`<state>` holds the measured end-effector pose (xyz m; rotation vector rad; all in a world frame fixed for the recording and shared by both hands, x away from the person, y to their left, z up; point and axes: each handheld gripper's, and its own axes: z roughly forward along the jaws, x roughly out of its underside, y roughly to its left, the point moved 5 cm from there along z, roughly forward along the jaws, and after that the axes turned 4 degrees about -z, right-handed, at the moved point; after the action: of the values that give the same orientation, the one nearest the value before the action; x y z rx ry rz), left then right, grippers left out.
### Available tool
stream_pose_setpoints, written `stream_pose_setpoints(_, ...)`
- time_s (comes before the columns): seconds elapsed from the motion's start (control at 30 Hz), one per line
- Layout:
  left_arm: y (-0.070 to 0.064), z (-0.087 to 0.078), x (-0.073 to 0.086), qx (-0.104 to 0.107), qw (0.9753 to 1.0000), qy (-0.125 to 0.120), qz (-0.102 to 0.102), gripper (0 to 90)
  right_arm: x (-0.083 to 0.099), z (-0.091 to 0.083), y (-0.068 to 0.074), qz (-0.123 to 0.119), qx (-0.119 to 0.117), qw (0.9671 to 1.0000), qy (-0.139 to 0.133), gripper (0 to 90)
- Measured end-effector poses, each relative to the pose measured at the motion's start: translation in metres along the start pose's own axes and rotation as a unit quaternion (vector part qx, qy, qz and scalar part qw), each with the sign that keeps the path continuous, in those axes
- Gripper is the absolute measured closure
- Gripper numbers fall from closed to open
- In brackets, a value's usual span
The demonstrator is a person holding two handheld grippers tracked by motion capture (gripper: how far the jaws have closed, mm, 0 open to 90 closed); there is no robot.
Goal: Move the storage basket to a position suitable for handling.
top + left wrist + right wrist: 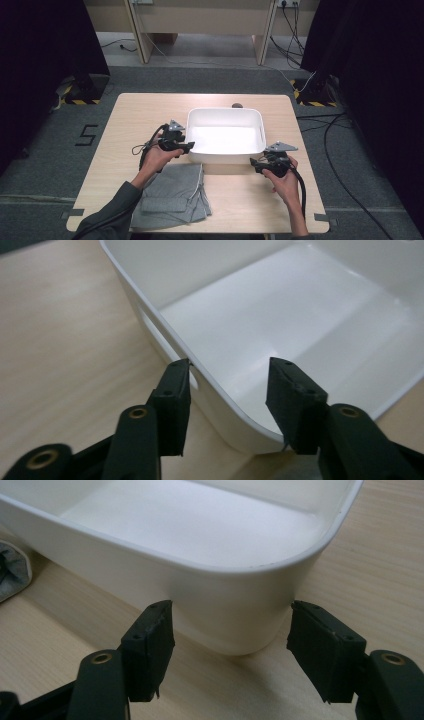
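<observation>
one white tub (225, 116) sits mid-surface, a smooth, glossy plastic rectangle with rounded corners and a thin rolled rim, nothing inside it. one grey cloth (175, 192) lies folded on the near side, soft and matte, its pale edge seam showing, just in front of the tub. the surface (135, 115) is one pale wood-grain board with rounded corners. two grippers are in play, both black and blocky, each with a grey three-cornered plate on top. the left gripper (186, 146) is at the tub's near left corner: in the left gripper view its jaws stand apart, straddling the rim, one outside the wall by a handle slot, one over the inside. the right gripper (255, 164) is at the near right corner, jaws wide apart either side of the rounded corner, not touching it.
</observation>
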<state>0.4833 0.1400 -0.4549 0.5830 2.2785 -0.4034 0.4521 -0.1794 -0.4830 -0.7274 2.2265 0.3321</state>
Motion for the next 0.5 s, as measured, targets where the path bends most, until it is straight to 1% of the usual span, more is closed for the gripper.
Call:
stream_pose_setpoints(0.03, 0.006, 0.000, -0.001, 0.005, 1.0000, 0.000, -0.005, 56.3, -0.001, 0.002, 0.004, -0.009, 0.003, 1.0000, 0.004, 33.5)
stream_pose_setpoints(0.13, 0.008, -0.001, 0.000, 0.004, 1.0000, 0.002, -0.002, 57.2, -0.002, 0.003, 0.007, -0.011, 0.002, 0.9999, 0.005, 33.6)
stream_pose_setpoints(0.17, 0.007, -0.002, 0.001, 0.001, 1.0000, 0.002, 0.001, 57.4, -0.002, 0.003, 0.007, -0.014, 0.003, 0.9999, 0.004, 33.7)
stream_pose_setpoints(0.27, 0.004, -0.006, 0.003, -0.011, 0.9997, 0.006, 0.020, 57.4, -0.001, 0.003, 0.010, -0.019, 0.003, 0.9998, 0.005, 33.5)
stream_pose_setpoints(0.33, 0.004, -0.007, 0.005, -0.010, 0.9997, 0.004, 0.021, 57.2, -0.001, 0.003, 0.012, -0.023, 0.005, 0.9997, 0.006, 33.1)
stream_pose_setpoints(0.4, 0.007, -0.008, 0.006, -0.005, 0.9999, 0.002, 0.010, 57.1, -0.001, 0.004, 0.014, -0.024, 0.006, 0.9997, 0.006, 32.8)
stream_pose_setpoints(0.47, 0.009, -0.008, 0.006, 0.002, 1.0000, 0.001, -0.006, 57.1, -0.001, 0.005, 0.014, -0.021, 0.001, 0.9998, 0.003, 32.9)
stream_pose_setpoints(0.5, 0.010, -0.008, 0.006, 0.005, 1.0000, 0.000, -0.007, 57.0, -0.001, 0.005, 0.014, -0.019, 0.000, 0.9998, 0.003, 32.9)
